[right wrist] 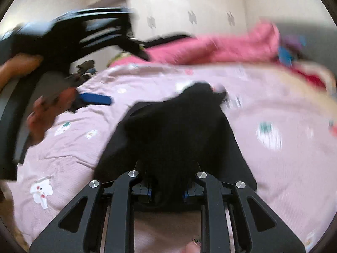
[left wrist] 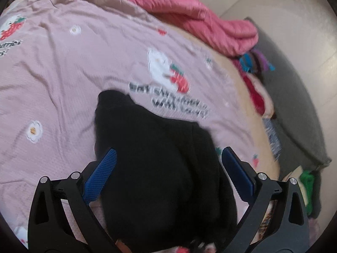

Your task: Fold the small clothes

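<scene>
A small black garment (left wrist: 160,160) lies bunched on the pink printed bedsheet (left wrist: 63,80). My left gripper (left wrist: 168,158) is open, its blue pads (left wrist: 101,179) standing on either side of the black cloth, above it. In the right wrist view the same black garment (right wrist: 177,130) rises from the sheet into my right gripper (right wrist: 167,189), which is shut on a fold of it. The left gripper (right wrist: 94,99) shows blurred at the upper left of that view, with a hand behind it.
A pink quilt (left wrist: 206,19) is heaped at the far side of the bed. Coloured clothes (left wrist: 254,67) lie at the bed's right edge, above a grey floor mat (left wrist: 294,109). White cupboards (right wrist: 189,16) stand behind the bed.
</scene>
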